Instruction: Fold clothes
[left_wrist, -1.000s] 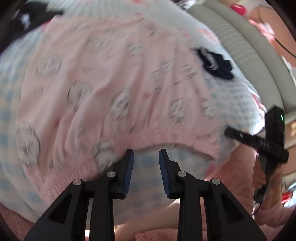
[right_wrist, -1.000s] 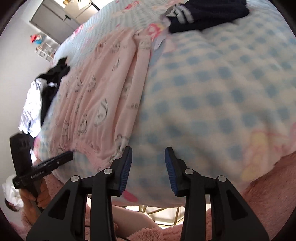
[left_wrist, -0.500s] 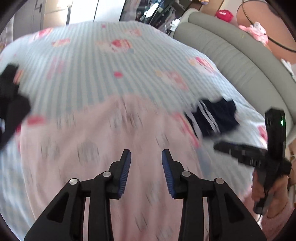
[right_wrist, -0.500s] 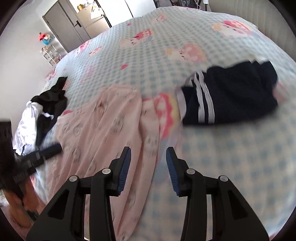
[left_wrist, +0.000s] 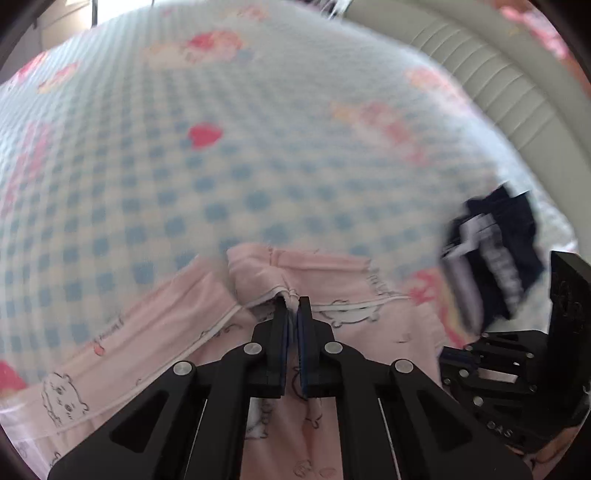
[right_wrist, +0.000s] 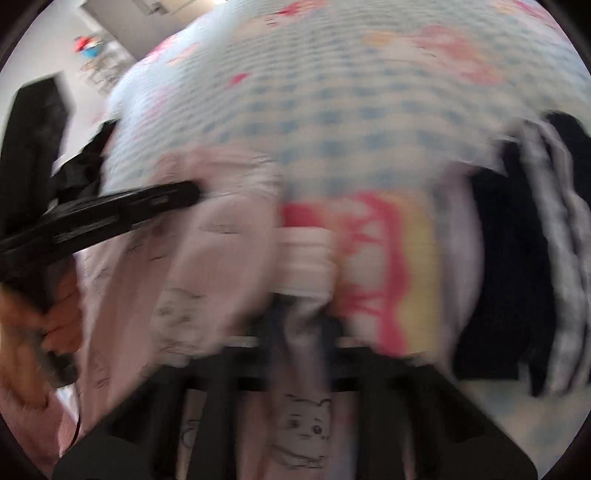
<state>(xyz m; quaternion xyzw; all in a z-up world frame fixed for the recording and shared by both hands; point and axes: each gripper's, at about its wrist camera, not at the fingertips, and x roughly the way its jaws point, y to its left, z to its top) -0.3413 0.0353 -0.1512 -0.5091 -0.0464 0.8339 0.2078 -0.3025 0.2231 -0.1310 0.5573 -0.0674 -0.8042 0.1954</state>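
A pink garment (left_wrist: 369, 332) printed with little bears lies on the blue-checked bedspread (left_wrist: 221, 166). My left gripper (left_wrist: 293, 301) is closing tight on a bunched bit of its white-piped far edge, and the pads press on the cloth. The right wrist view is blurred. In it my right gripper (right_wrist: 299, 325) is closing on a fold of the same pink garment (right_wrist: 221, 240), with cloth running down between its jaws. The left gripper's fingers (right_wrist: 159, 201) reach in from the left, held by a hand (right_wrist: 55, 325).
A folded navy garment with white stripes (left_wrist: 495, 254) lies just right of the pink one, also seen as the navy garment (right_wrist: 517, 258). Black clothes (right_wrist: 85, 158) sit at the bed's left edge. A grey padded headboard (left_wrist: 480, 74) bounds the far right.
Both grippers swept from the near hem across the pink garment to its far end, then shut on its fabric. Both stood open with nothing between them before.
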